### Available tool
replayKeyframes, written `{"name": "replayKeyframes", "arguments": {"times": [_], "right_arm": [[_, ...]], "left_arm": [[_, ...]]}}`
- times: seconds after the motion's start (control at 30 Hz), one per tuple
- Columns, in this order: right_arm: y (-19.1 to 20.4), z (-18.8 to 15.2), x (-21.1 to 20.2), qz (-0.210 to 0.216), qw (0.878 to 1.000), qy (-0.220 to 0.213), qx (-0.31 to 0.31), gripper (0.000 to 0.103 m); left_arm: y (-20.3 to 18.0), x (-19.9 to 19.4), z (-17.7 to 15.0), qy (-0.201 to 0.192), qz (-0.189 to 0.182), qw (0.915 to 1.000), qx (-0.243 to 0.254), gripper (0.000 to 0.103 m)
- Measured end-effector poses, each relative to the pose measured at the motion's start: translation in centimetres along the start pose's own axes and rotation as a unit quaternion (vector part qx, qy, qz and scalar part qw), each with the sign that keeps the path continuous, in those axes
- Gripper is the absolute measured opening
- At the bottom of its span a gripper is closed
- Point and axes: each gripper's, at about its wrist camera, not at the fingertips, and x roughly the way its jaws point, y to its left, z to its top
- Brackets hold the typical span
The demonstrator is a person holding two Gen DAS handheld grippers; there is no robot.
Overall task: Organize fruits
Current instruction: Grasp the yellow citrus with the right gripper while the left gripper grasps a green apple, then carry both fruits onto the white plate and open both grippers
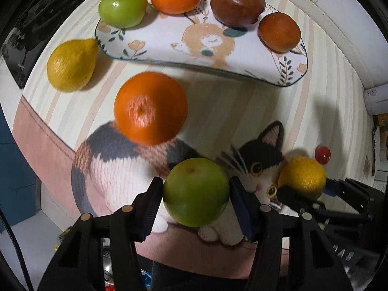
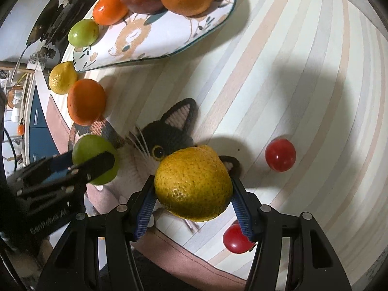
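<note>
My left claw (image 1: pixel 196 191) is clamped on a green apple (image 1: pixel 196 191), right claw (image 2: pixel 192 189) clamped on a yellow lemon (image 2: pixel 192 185). Both fruits sit near the plate (image 1: pixel 242 60), over the cat mat (image 1: pixel 109 169) on the counter (image 2: pixel 303 72).

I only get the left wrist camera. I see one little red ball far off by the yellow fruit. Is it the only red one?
Observer: No. The right wrist view shows two: one red fruit out on the striped cloth, and a second red fruit partly hidden behind the right gripper.
Operator: Is the yellow fruit being held properly?
Observer: Yes, both fingers press the sides of the yellow lemon.
Operator: What's left of my table?
Observer: A blue cabinet.
</note>
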Motion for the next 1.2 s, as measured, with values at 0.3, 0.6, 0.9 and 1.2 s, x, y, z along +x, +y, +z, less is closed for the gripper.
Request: {"name": "replayKeyframes", "arguments": {"times": [0.3,0.6,0.9,1.2], "right_arm": [[0.0,-0.7,-0.6,-0.012,1.000,-0.010,-0.004,0.060],[0.6,-0.1,-3.5,-0.006,0.998,-0.052,-0.018,0.059],[0.8,1.5,-4.1,-0.001,0.997,-0.074,-0.010,0.057],[3.8,5.4,-7.6,0.062,0.991,-0.116,-0.001,0.057]], "left_arm": [[0.4,0.4,-1.5,-0.003,-0.003,1.0000,0.000,0.053],[0.0,-4.0,-0.5,-0.035,-0.035,0.9988,0.003,0.053],[0.1,-6.1,3.0,-0.065,-0.023,0.9974,0.021,0.053],[2.5,-9.1,6.5,-0.085,-0.037,0.9957,-0.003,0.053]]}}
